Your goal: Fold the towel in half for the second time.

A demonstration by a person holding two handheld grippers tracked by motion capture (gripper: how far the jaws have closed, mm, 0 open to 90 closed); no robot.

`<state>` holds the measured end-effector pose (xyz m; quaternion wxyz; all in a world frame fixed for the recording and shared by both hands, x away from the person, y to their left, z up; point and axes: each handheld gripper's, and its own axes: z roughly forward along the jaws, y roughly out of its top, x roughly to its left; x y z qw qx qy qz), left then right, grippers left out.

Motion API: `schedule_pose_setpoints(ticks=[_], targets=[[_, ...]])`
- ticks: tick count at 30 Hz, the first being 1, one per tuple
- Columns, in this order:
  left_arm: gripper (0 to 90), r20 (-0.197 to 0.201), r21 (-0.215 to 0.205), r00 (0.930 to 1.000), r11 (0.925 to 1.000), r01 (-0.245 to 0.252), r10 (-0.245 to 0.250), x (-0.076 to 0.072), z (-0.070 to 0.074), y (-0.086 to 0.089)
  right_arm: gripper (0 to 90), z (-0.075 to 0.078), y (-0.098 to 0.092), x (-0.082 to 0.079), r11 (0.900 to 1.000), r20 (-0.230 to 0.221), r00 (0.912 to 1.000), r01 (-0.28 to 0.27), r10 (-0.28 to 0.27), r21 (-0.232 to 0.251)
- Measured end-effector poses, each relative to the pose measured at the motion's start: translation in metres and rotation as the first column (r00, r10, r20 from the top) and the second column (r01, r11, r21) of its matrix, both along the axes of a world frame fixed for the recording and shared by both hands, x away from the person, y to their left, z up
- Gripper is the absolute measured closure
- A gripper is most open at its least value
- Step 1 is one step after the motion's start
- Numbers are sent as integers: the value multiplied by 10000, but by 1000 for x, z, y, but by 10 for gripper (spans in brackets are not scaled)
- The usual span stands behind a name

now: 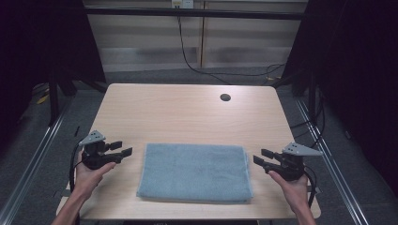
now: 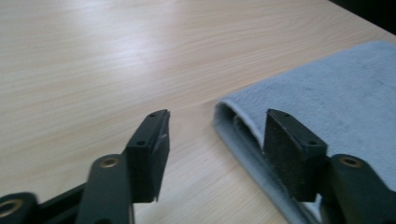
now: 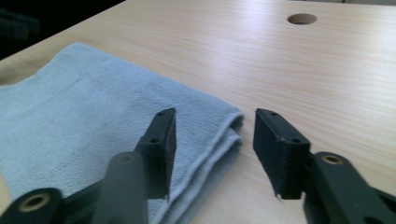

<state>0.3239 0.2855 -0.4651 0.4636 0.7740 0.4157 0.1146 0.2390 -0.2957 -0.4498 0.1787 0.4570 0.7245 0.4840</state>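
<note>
1. Towel (image 1: 195, 172): blue, folded, flat on the bench (image 1: 187, 112); long axis runs from one gripper to the other.
2. Left gripper (image 1: 123, 149): jaws spread, empty; towel's short edge just ahead, toward its right jaw.
3. Right gripper (image 1: 263, 157): jaws spread, empty; opposite short edge ahead, apparently just short of contact.
4. Both about equally near.
</note>
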Motion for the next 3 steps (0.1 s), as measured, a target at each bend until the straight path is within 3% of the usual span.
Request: schedule_pose_setpoints(ticks=[3], targets=[[308, -81, -69, 9998, 9998, 162, -163, -7, -9, 2, 425, -4, -7, -1, 9996, -87, 9996, 258, -257, 102]])
